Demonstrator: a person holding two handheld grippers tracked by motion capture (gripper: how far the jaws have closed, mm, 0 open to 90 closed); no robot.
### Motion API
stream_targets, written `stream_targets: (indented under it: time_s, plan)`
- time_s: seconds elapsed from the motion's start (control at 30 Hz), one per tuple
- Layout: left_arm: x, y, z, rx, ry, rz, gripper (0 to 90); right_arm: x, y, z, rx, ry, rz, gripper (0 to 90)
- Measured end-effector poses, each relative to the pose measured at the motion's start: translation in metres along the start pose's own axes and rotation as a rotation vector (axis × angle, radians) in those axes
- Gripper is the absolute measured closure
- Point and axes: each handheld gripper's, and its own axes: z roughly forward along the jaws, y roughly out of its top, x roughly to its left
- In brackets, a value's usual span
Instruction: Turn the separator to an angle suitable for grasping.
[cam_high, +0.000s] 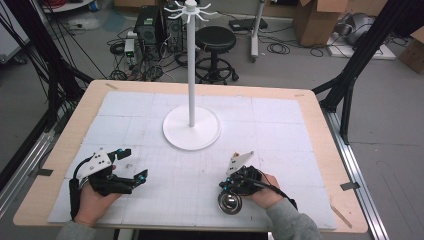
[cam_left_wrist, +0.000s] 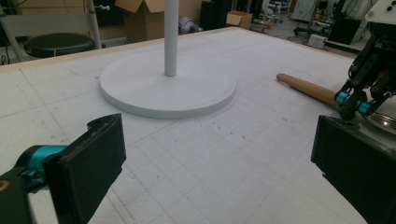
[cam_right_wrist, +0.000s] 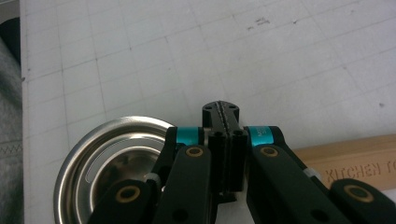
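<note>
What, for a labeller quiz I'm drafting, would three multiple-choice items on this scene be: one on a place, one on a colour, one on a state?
1. The round white stand base sits:
A. at the table's near edge
B. mid-table, beyond both grippers
C. on the floor

2. The straight handle next to the shiny round metal bowl is:
A. tan wood
B. red plastic
C. black rubber

3. The left gripper is:
A. shut on the stand's pole
B. shut on the bowl
C. open, with nothing between its jaws

Answers: B, as the high view shows the base in the middle of the mat, farther off than both hands; A, as both gripper views show a light brown wooden shaft; C, as the left gripper view shows bare mat between its two wide-apart jaws.
</note>
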Motion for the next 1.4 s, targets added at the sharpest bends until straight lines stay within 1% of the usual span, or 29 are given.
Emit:
stream_targets:
  time_s: [0.33, 0.37, 0.43, 0.6, 0.73, 0.93, 1.1, 1.13, 1.2, 1.27, 1.33, 1.4]
  plan:
    - [0.000, 0.000, 0.000, -0.001, 0.001, 0.004, 3.7, 0.001, -0.015, -0.011, -0.006, 0.004, -0.005, 90.0]
    - [0.000, 0.000, 0.000, -0.001, 0.001, 0.003, 3.7, 0.002, -0.016, -0.012, 0.000, 0.006, 0.002, 90.0]
    - [0.000, 0.000, 0.000, 0.000, 0.000, 0.003, 3.7, 0.002, -0.019, -0.014, -0.006, 0.003, -0.007, 90.0]
    - [0.000, 0.000, 0.000, 0.000, 0.000, 0.004, 3.7, 0.004, -0.026, -0.020, 0.004, 0.008, 0.002, 90.0]
    - [0.000, 0.000, 0.000, -0.004, 0.000, 0.003, 3.7, 0.003, -0.031, -0.025, 0.003, 0.010, -0.003, 90.0]
    - [0.000, 0.000, 0.001, -0.001, 0.002, 0.004, 3.7, 0.005, -0.041, -0.032, 0.006, 0.016, 0.017, 90.0]
    - [0.000, 0.000, 0.001, -0.007, 0.002, 0.001, 3.7, 0.003, -0.044, -0.033, -0.018, 0.027, 0.038, 90.0]
    - [0.000, 0.000, 0.001, -0.008, 0.002, 0.002, 3.7, 0.002, -0.045, -0.033, -0.031, 0.035, 0.043, 90.0]
    - [0.000, 0.000, 0.002, -0.013, 0.002, -0.002, 3.7, 0.001, -0.046, -0.036, -0.052, 0.026, 0.050, 90.0]
    - [0.001, 0.000, 0.002, -0.012, 0.002, -0.001, 3.7, -0.001, -0.046, -0.042, -0.089, 0.022, 0.063, 90.0]
    - [0.001, 0.000, 0.003, -0.009, 0.001, -0.001, 3.7, -0.006, -0.048, -0.050, -0.124, 0.002, 0.083, 90.0]
    - [0.001, 0.000, 0.003, -0.013, 0.001, -0.001, 3.7, -0.012, -0.052, -0.058, -0.145, -0.038, 0.104, 90.0]
